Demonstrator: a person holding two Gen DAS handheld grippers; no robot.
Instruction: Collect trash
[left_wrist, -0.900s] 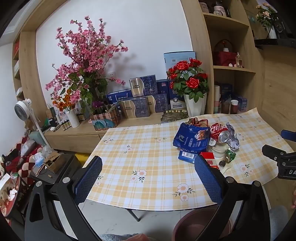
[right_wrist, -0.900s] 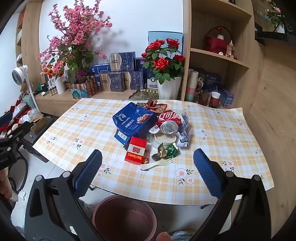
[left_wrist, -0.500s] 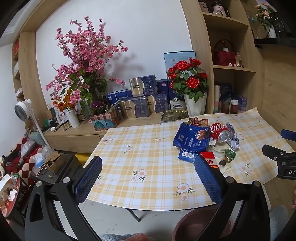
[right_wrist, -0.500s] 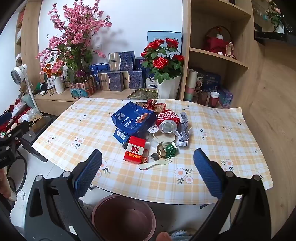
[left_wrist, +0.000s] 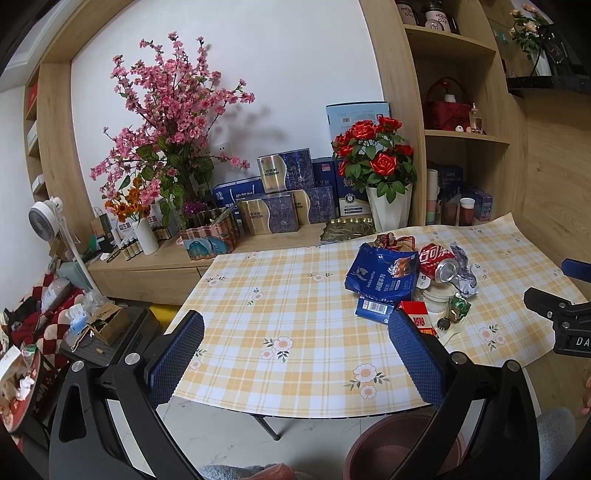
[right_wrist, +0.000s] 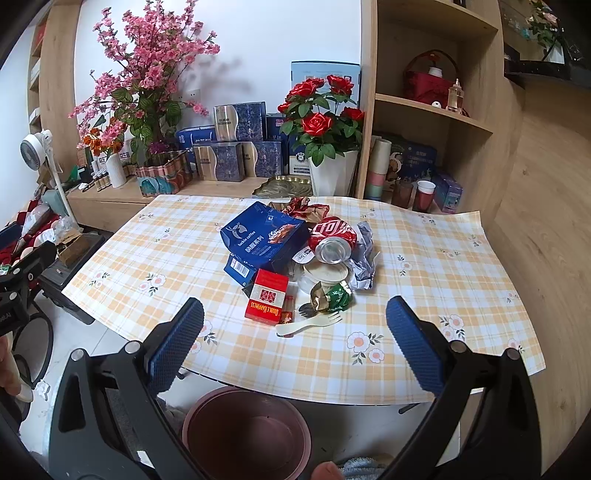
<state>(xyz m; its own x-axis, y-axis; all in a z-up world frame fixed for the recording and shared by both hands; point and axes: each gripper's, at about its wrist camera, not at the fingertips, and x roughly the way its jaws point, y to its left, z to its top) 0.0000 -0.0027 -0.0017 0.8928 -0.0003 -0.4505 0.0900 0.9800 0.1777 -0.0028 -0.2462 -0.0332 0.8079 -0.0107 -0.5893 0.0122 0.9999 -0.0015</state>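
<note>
My right gripper (right_wrist: 294, 332) hangs wide apart and empty at the bottom of its frame, above a maroon plastic bin (right_wrist: 246, 432) on the floor just under the near edge of the plaid-covered table (right_wrist: 424, 369). The trash heap sits dead ahead at frame centre: nearest is a cream plastic spork (right_wrist: 308, 324), long axis left to right, beside a glossy red cigarette carton (right_wrist: 266, 298) and a crumpled green foil wrapper (right_wrist: 331, 295); beyond lie a dented red soda can (right_wrist: 332, 240), grey foil (right_wrist: 364, 258) and a blue coffee box (right_wrist: 264, 236). My left gripper (left_wrist: 295, 350), also spread and empty, sees the heap off at right of frame, so the right looks nearer
</note>
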